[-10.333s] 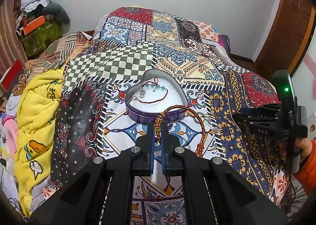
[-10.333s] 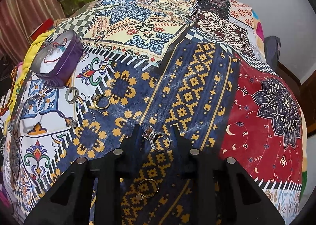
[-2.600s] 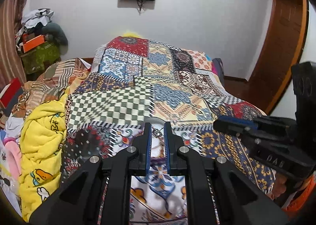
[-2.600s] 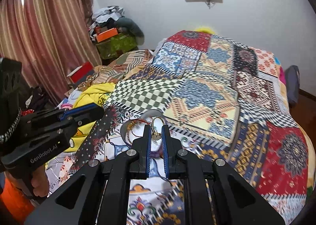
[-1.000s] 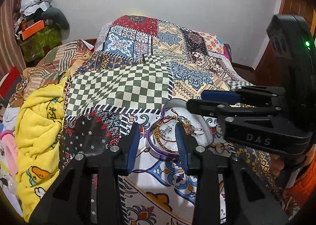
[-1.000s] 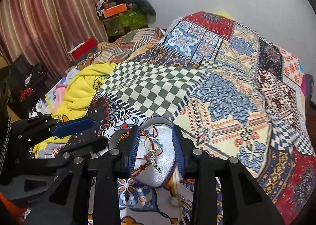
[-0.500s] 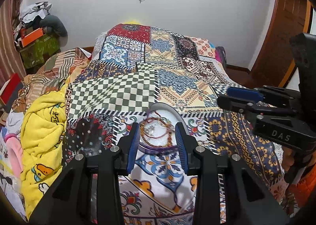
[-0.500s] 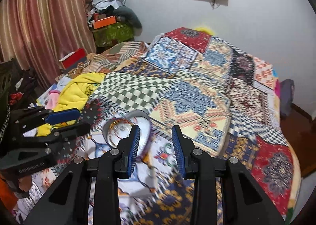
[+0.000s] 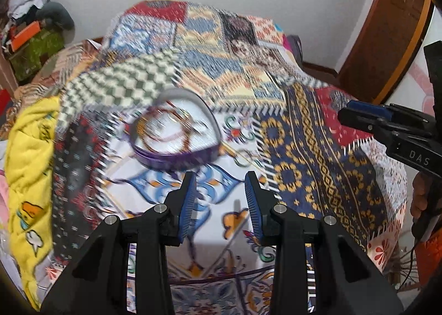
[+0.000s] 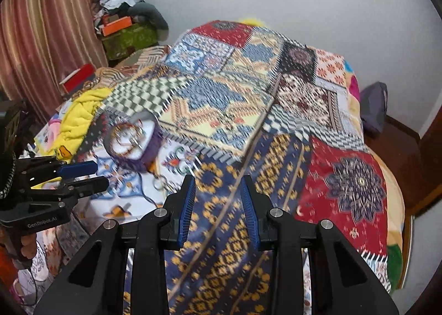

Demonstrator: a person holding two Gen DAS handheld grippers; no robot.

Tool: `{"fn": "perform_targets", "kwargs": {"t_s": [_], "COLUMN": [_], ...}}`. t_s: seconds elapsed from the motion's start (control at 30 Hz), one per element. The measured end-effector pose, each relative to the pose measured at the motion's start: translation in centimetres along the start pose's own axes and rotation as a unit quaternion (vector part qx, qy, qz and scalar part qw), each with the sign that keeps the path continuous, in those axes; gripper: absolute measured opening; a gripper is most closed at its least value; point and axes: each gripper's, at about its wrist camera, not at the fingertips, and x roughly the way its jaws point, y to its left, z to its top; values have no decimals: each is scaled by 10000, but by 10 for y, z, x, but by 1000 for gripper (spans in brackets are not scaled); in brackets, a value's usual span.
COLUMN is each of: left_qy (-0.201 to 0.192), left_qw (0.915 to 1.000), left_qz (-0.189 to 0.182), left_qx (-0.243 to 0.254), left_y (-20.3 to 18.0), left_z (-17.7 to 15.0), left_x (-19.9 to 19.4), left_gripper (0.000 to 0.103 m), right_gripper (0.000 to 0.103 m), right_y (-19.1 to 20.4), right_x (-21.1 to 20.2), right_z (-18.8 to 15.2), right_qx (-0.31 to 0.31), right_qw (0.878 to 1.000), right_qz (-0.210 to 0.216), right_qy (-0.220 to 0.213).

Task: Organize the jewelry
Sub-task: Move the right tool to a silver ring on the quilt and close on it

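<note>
Change: a few seconds ago each gripper was closed on a piece of jewelry above the heart-shaped box (image 9: 176, 135); now both are pulled back from it and carry nothing.
Left gripper (image 9: 221, 201): released, jaws wide apart, empty, at 6 o'clock from the box.
Right gripper (image 10: 218, 204): released, empty, over the blue and gold patch of the bedspread (image 10: 345, 190).
Jewelry: the bracelets (image 9: 168, 130) lie inside the box on the bed; the picture is blurred, so single pieces I cannot tell.
Remaining: one ring (image 10: 158, 183) lies on the bedspread at 5 o'clock from the box, so I judge the task is not finished.
Writing: "DAS" on the right gripper body; "GenRobot.AI" on the left gripper body.
</note>
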Motion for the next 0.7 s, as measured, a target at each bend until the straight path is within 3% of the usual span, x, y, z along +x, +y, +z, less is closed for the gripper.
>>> {"fn": "perform_targets", "kwargs": {"t_s": [0.33,0.6,0.7], "left_qy": [555,475,428], "left_qw": [9981,9987,9988], "left_qz": [-230,-78,46], "left_qx": [100,184,238], "left_y": [-18,-27,-29], "left_z": [7,16,18], "left_x": [55,74,78], "left_gripper": [35,35,29], "right_gripper": [30,30,31], "right_y": [-14,-18,-20], "right_x": [18,30,32], "right_z": [-26,-30,-29], "right_qx": [176,197,230], "right_qw": [9992,9985,9983], "right_qz": [127,253,291], "right_qy": [350,451,454]}}
